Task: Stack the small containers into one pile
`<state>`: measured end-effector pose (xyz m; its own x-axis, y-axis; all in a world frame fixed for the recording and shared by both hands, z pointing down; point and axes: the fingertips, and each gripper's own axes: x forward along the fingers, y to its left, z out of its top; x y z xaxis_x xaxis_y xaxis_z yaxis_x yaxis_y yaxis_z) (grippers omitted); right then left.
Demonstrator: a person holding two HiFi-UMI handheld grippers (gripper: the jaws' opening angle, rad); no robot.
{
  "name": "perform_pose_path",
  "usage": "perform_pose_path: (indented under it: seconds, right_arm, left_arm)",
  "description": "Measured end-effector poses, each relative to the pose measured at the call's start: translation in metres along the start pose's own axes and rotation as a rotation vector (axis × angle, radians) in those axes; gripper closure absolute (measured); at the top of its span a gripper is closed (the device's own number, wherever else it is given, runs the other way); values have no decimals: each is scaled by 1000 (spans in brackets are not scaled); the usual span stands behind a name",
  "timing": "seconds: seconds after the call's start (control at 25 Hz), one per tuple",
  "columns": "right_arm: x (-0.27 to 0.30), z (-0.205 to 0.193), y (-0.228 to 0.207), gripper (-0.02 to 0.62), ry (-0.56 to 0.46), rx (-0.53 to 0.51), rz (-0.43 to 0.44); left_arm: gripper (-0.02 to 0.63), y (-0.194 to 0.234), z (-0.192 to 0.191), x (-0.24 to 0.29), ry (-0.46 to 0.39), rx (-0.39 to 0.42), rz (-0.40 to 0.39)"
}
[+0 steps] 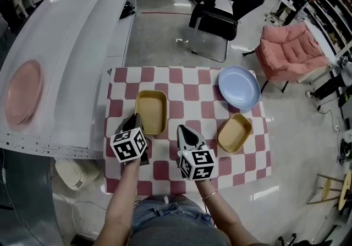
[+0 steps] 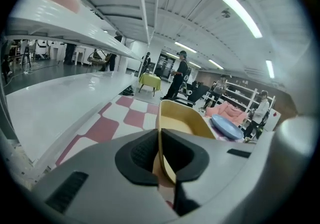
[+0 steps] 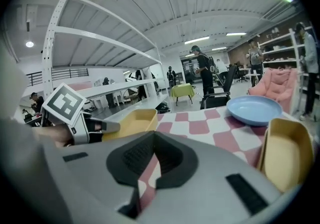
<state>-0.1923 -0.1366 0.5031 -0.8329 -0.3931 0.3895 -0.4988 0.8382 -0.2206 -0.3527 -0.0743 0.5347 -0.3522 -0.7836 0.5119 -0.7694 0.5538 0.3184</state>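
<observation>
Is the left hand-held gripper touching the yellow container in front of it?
Touching. The left gripper view shows the left hand-held gripper with its jaws pinching the yellow container by its near wall.

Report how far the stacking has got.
Done: nothing; left container and right container sit apart on the table. In hand: left tongs clamp the left container's rim; right tongs shut, empty. Left: nest one inside the other.

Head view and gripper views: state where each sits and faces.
Head view: on the head, facing down at the table; both forearms show.
Left gripper view: on left gripper, along jaws gripping the left yellow container.
Right gripper view: on right gripper, along empty shut jaws.
Shared by all: that container, blue plate.
</observation>
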Motion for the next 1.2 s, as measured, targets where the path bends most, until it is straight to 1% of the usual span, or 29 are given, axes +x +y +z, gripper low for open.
perform_pose_path:
  seconds: [0.2, 0.4, 0.92, 1.2]
  right_arm:
    - [-30, 2, -19, 584, -35, 22, -68]
    - [-66, 0, -46, 584, -65, 45, -157]
    - [-174, -22, -134, 586, -141, 151, -445]
    - [-216, -35, -166, 586, -162, 201, -553]
  left_arm:
    - [575, -43, 2, -1, 5, 54, -86]
    - [575, -91, -6, 0, 22, 107, -175]
    - [575, -244, -50, 6, 106, 242, -456]
    - [575, -303, -73, 5, 143, 305, -556]
